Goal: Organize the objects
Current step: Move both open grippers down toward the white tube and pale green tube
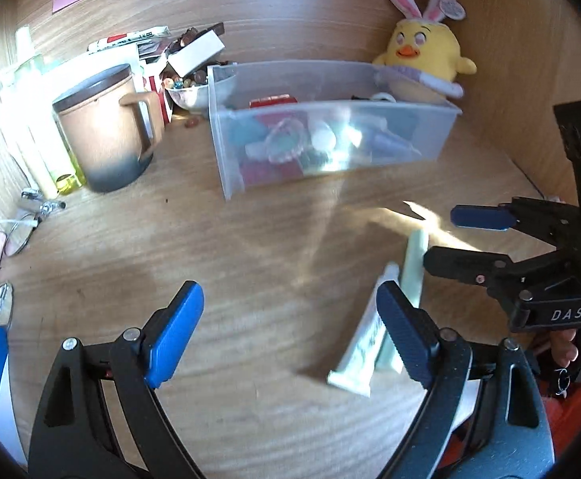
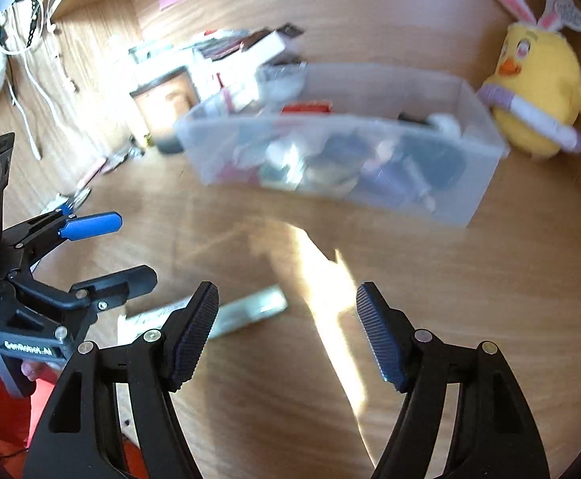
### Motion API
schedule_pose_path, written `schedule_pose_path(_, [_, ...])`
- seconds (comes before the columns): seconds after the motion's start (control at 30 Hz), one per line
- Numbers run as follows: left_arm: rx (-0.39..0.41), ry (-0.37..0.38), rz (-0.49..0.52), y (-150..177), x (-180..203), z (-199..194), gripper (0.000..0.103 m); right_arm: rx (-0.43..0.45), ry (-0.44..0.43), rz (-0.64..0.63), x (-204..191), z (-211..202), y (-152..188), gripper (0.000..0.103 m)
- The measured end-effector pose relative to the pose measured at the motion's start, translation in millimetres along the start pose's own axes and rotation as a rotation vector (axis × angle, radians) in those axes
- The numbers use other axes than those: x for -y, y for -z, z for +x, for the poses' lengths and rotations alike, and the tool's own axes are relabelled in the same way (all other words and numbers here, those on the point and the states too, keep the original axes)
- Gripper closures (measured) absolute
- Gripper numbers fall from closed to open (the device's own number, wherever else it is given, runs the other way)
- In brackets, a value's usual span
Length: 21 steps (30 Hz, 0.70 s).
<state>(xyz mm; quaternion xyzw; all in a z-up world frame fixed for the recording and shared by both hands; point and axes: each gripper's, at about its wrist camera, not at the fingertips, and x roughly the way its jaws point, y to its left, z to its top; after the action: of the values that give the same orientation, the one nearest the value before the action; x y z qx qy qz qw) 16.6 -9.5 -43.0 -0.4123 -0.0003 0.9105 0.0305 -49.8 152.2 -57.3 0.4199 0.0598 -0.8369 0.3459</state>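
Left gripper (image 1: pixel 290 335) beside tube (image 1: pixel 364 349)

Hard sunlight from the left of the frame washes out the bottles (image 1: pixel 23 119) beside the mug (image 1: pixel 107 127) and throws a bright streak across the wooden desk (image 1: pixel 250 263). Glare flares on the clear plastic bin (image 1: pixel 330 139). The right wrist view is smeared by motion blur, the bin (image 2: pixel 342 151) soft. Fisheye curvature bends both views, with dark vignetted corners.

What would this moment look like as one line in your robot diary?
left tool: open, empty | right tool: open, empty | pale green tubes: lying on desk by both tools | clear bin: behind, partly filled | step: nothing grasped yet
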Motion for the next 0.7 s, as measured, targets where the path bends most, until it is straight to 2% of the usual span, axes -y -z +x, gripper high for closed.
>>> schedule_pose_path(0.17, [-0.009, 0.008, 0.029, 12.0, 5.3, -2.5, 0.014, -0.030, -0.033, -0.010, -12.6, 6.2, 10.0, 0.035])
schedule_pose_path(0.37, [0.004, 0.020, 0.056, 18.1, 12.0, -2.6, 0.013, -0.029, -0.013, -0.026, -22.2, 9.6, 13.2, 0.035])
schedule_pose_path(0.6, [-0.028, 0.127, 0.027, 18.8, 11.4, 5.2, 0.013, -0.032, -0.011, -0.010, -17.9, 11.6, 9.4, 0.035])
schedule_pose_path(0.7, [-0.026, 0.123, 0.033, 21.4, 15.1, 3.0, 0.013, -0.032, -0.013, -0.018, -20.5, 13.7, 7.4, 0.035])
